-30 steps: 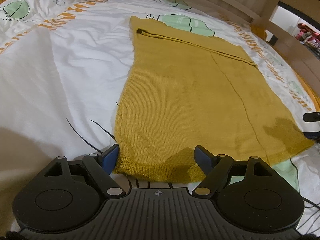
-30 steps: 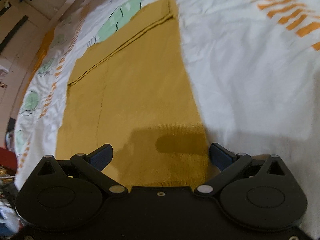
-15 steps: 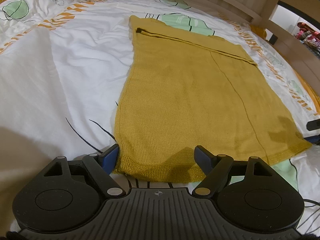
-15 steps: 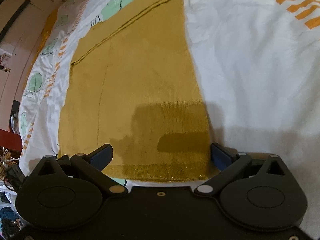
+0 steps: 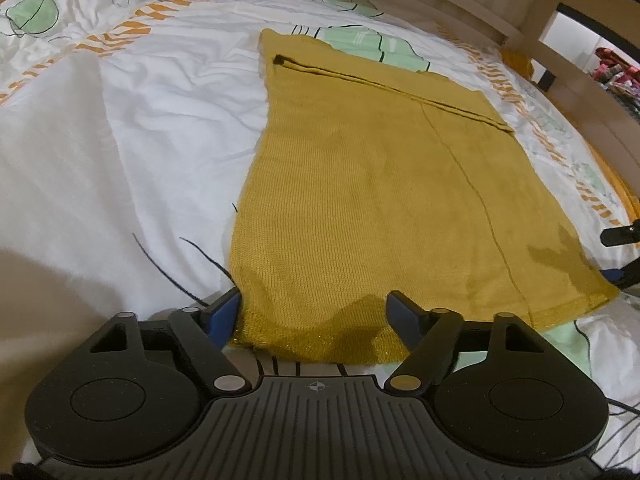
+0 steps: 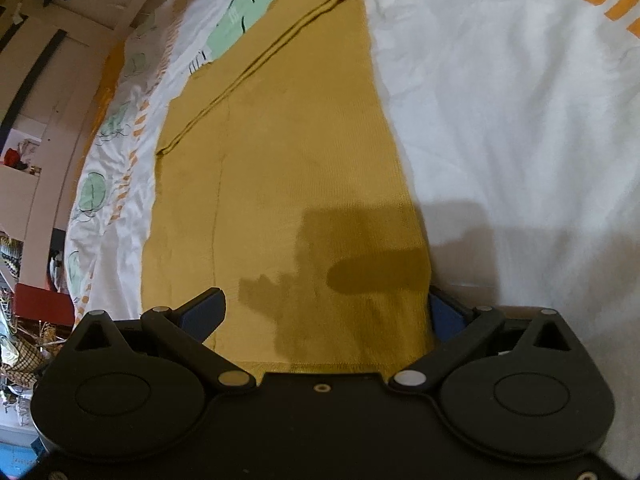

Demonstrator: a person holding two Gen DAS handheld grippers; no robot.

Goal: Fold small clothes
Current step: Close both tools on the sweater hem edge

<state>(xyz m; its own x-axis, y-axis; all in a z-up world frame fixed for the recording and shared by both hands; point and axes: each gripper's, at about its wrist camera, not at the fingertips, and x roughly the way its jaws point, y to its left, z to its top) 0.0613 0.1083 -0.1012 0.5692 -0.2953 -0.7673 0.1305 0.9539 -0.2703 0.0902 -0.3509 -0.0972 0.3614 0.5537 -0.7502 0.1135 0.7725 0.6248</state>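
Item: mustard-yellow knitted garment [image 5: 372,208], possibly a skirt or a folded sweater; the view is not settling which. It is lying flat on a white duvet [image 5: 132,132] printed with green leaves and orange dashes, its hem toward the cameras and a folded band crossing its far end.

Left gripper [image 5: 314,314]: it is hovering at the hem's near left corner, the jaws closing yet standing well apart. The left finger [image 5: 224,312] is sitting just beside the garment's side edge; the right finger is resting over the knit. The hem is lying between them, and neither pad is pressing it.

Right gripper [image 6: 324,312]: it is hanging over the hem's opposite corner, jaws spread wide, one finger above the fabric and the other at the garment's edge beside bare duvet. Nothing is being pinched.

Surroundings: a wooden bed frame [image 5: 472,4] is running along the far side of the mattress.
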